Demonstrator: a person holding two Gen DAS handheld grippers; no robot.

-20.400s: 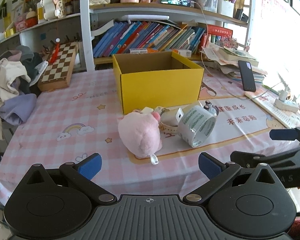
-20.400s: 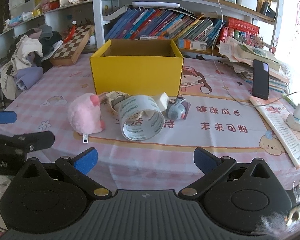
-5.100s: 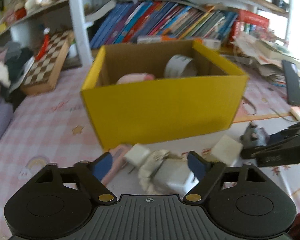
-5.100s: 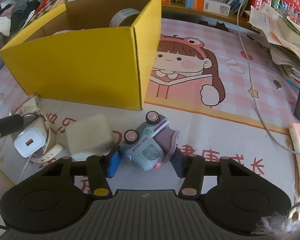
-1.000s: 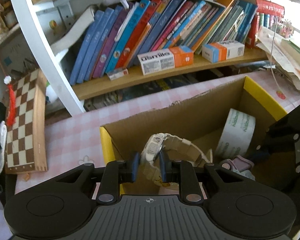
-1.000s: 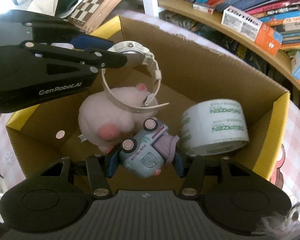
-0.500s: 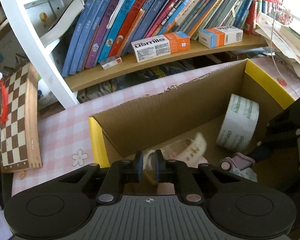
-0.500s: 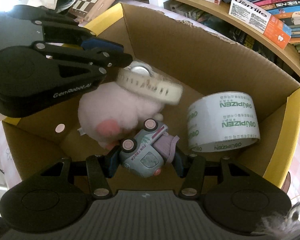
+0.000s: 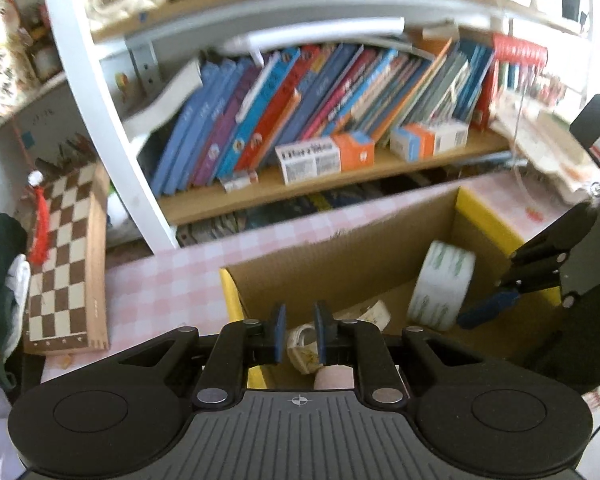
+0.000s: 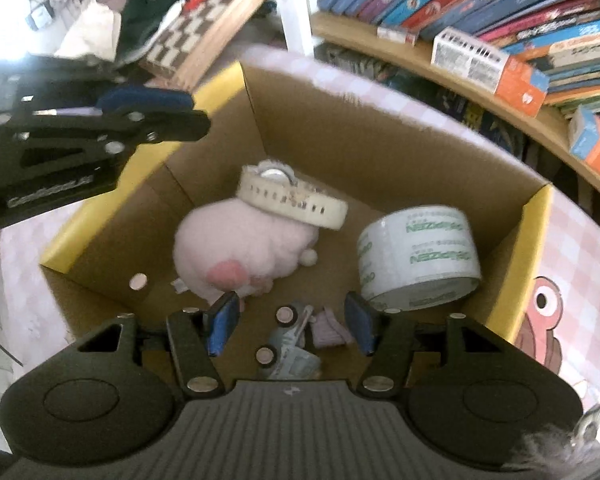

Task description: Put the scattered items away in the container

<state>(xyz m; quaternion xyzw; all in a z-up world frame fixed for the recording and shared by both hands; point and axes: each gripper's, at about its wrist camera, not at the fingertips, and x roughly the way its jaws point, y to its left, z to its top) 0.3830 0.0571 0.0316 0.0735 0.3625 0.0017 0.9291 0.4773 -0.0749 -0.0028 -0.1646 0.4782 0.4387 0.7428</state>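
The yellow cardboard box (image 10: 534, 240) holds a pink plush (image 10: 240, 252), a clear tape roll (image 10: 420, 256), a cream wristwatch (image 10: 292, 198) lying on the plush, and a small blue-grey toy car (image 10: 292, 348). My right gripper (image 10: 290, 322) is open above the car, which lies free below it. My left gripper (image 9: 298, 334) is above the box's left side with its pads a little apart and empty; the watch (image 9: 304, 338) lies below them. The box (image 9: 480, 210) and tape roll (image 9: 440, 292) also show in the left wrist view.
A bookshelf (image 9: 340, 176) full of books stands right behind the box. A chessboard (image 9: 66, 256) leans at the left beside a heap of clothes (image 10: 100, 24). The pink checked tablecloth (image 9: 160, 288) surrounds the box.
My left gripper let go of the watch, which dropped onto the plush, and rose. My right gripper opened and the toy car fell to the box floor.
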